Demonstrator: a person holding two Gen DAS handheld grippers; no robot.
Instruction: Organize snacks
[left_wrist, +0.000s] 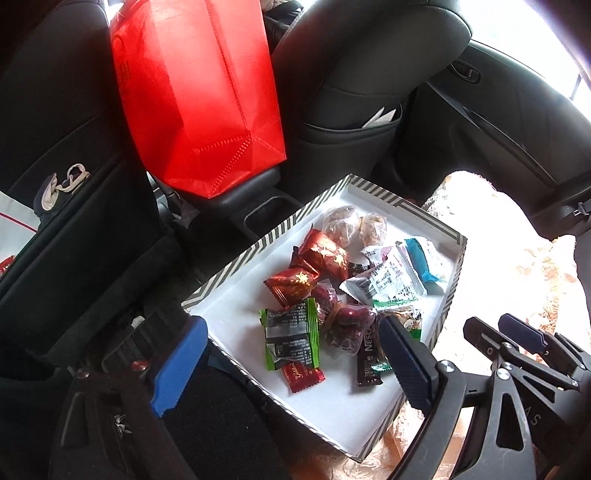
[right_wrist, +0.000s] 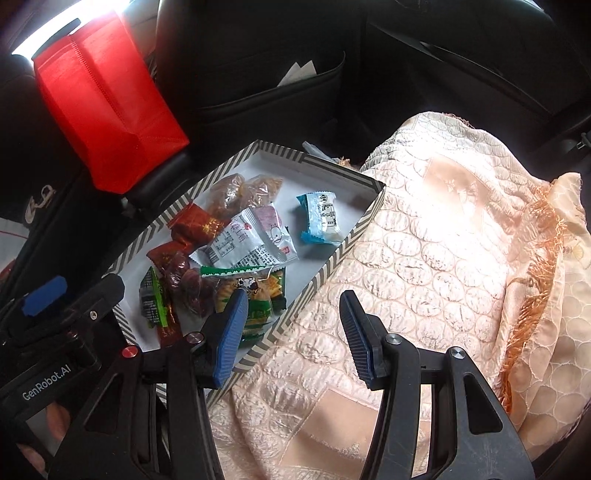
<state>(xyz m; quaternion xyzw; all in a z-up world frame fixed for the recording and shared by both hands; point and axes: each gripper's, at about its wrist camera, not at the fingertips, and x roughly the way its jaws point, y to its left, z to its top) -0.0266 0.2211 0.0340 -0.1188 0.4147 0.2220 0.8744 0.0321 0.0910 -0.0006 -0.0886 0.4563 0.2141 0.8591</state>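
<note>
A shallow white box with a grey striped rim rests on a car's back seat and holds several wrapped snacks: red candies, a green packet, a white packet and a blue-edged packet. My left gripper is open and empty, its fingers straddling the box's near corner above the snacks. My right gripper is open and empty over the box's right rim and the blanket; it also shows in the left wrist view.
A red fabric bag stands on the centre armrest behind the box. A peach quilted blanket covers the seat to the right. Black front seatbacks with a pocket and the car door close the space.
</note>
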